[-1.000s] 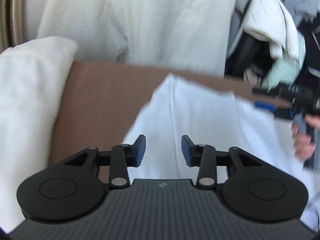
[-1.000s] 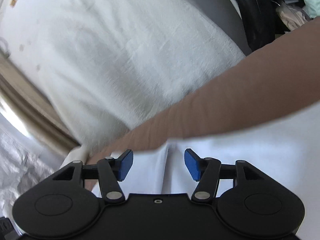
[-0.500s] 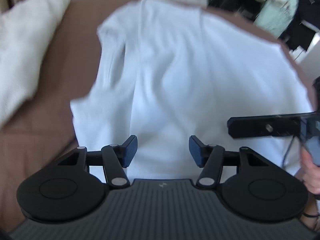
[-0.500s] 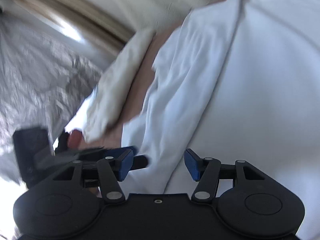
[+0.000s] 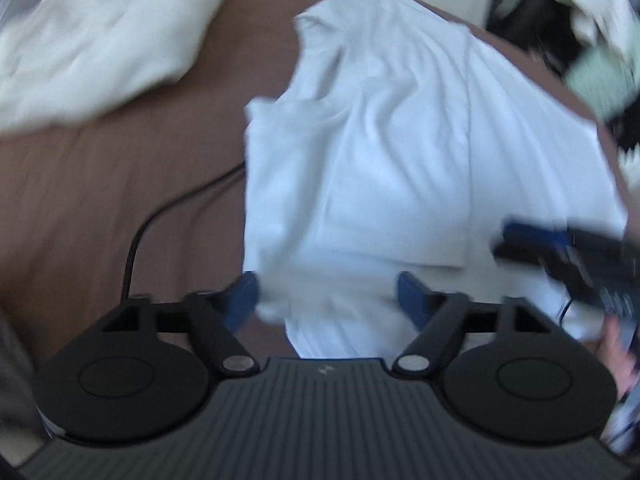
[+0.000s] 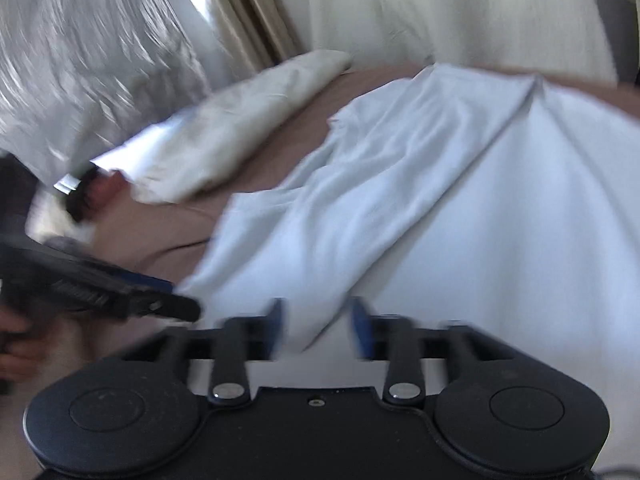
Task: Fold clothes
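Shirt (image 5: 400,152), pale blue-white, spread creased on brown bed sheet (image 5: 100,200). Left claw (image 5: 328,304) opening over near hem, cloth lying between the spread blue pads, not pinched. Right claw (image 6: 316,330) closing above a fold of same shirt, pads apart, gripping nothing. White pillow (image 6: 224,136) beside shirt's far edge.

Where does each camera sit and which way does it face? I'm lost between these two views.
Left wrist: on the left hand-held gripper, jaws opening, looking down at the pale blue cotton shirt on the brown bedsheet; the right hand-held gripper shows at right.
Right wrist: on the right hand-held gripper, jaws closing over the shirt's edge; the left hand-held gripper shows at left.
Shared: shirt, bedsheet, white pillow.
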Demonstrator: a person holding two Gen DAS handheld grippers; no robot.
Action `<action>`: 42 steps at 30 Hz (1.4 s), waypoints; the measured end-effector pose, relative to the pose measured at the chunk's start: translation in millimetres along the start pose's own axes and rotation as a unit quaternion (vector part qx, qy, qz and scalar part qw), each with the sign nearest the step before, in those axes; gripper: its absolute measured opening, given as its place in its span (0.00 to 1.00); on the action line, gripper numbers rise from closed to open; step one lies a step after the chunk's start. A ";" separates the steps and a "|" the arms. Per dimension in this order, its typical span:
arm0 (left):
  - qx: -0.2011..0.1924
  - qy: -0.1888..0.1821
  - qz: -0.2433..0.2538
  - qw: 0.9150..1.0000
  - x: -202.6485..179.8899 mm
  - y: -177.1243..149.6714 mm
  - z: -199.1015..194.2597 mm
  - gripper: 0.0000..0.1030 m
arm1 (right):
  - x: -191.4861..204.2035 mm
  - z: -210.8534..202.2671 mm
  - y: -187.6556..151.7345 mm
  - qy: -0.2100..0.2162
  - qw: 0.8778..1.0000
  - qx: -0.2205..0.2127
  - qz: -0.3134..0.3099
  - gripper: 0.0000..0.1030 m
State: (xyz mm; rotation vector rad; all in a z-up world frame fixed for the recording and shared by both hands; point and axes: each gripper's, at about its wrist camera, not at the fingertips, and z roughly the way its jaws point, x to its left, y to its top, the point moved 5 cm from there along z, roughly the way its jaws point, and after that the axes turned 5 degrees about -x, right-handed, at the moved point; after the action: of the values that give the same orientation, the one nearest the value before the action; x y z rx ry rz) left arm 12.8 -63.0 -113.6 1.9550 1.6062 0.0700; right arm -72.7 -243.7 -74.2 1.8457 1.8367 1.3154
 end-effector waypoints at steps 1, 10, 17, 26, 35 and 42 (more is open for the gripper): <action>0.004 -0.010 -0.013 1.000 0.4 -6.9 -0.6 0.81 | 4.7 -3.9 -4.1 0.018 1.000 0.001 0.005 0.50; 0.042 -0.013 0.025 0.999 -26.1 -33.7 30.4 0.77 | 41.7 -17.1 -40.2 0.080 0.995 0.042 -0.031 0.50; -0.008 0.009 0.124 0.992 -54.6 -36.7 12.9 0.18 | 58.1 -2.9 -52.2 0.107 0.990 0.067 -0.058 0.51; -0.046 -0.040 0.089 0.994 -46.8 -33.9 -28.3 0.16 | 54.5 -1.4 -55.5 0.068 0.991 0.072 -0.088 0.52; -0.050 -0.090 0.016 0.995 -20.8 -31.9 -35.2 0.16 | 22.7 -9.3 -63.8 0.096 0.984 0.151 -0.029 0.60; -0.060 -0.088 0.032 0.994 -30.2 -29.0 -27.3 0.16 | 29.6 14.5 -66.5 0.104 0.988 0.115 -0.015 0.16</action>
State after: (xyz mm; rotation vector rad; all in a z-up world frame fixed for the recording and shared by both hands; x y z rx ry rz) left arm -31.6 -76.7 -95.2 1.8656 1.3959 0.0182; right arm -113.6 -198.6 -116.7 1.8400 2.1981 1.3820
